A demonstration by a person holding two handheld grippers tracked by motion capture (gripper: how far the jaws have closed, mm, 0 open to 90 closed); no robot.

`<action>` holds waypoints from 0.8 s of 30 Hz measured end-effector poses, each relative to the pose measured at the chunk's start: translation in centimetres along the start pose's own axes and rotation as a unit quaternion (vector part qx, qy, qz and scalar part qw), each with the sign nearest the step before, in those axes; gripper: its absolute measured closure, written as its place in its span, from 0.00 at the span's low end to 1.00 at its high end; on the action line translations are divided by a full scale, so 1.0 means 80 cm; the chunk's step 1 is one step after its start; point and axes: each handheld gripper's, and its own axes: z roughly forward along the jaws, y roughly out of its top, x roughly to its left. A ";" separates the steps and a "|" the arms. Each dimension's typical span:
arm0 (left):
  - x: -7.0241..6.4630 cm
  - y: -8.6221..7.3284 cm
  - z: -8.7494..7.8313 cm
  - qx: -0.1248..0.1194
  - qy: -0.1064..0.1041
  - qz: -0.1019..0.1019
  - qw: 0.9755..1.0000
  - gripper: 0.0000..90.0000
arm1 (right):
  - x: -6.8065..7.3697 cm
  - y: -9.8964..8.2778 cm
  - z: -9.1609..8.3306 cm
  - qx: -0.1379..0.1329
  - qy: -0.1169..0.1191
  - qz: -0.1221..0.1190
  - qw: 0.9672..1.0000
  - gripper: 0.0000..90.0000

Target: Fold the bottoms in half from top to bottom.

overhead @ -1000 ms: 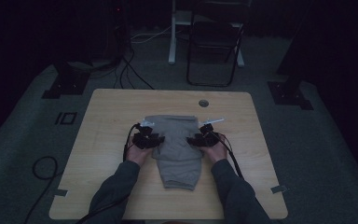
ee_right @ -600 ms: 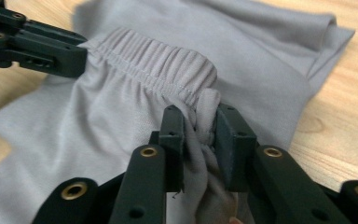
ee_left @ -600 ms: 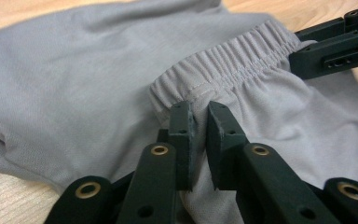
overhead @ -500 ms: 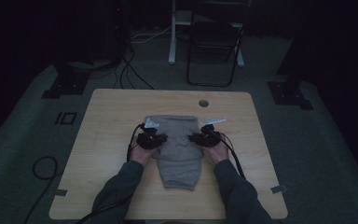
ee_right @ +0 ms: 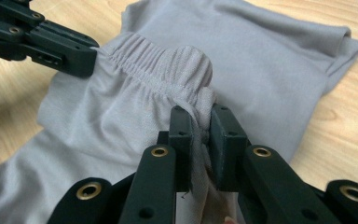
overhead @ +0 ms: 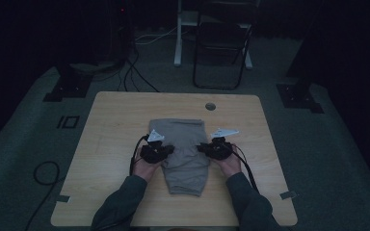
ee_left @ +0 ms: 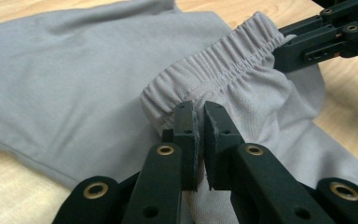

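Nearest, the person's forearms come in over the near edge of the wooden table [overhead: 106,120], a black gripper in each hand. Left gripper [ee_left: 199,122] has its jaws narrowed onto the elastic waistband [ee_left: 223,60] of the grey shorts [overhead: 185,144]; the jaws have just been closing and now pinch the gathered hem between the pads. Right gripper [ee_right: 200,125] same story: jaws have just been closing, cloth bunched and clamped between them at the other end of that waistband. Between the two grippers the waistband is stretched and raised a little off the cloth below. The shorts lie flat at mid-table, folded over themselves, one end toward the person, the rest spreading away toward the far side. Past them, a small round hole [overhead: 210,106] in the tabletop near the far edge. Beyond the table, dim floor, cables, a dark folding chair [overhead: 221,43].
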 end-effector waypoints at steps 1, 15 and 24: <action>-0.002 -0.002 -0.001 0.003 -0.001 0.001 1.000 0.94 | 0.002 -0.003 -0.002 -0.002 0.001 -0.001 1.000 0.89; 0.037 0.011 0.009 0.010 0.047 -0.032 0.998 0.81 | 0.017 -0.021 -0.013 -0.018 -0.002 -0.041 0.999 0.90; 0.026 0.003 0.041 0.048 0.048 -0.014 0.998 0.79 | 0.020 -0.023 -0.025 -0.043 0.001 -0.041 0.998 0.90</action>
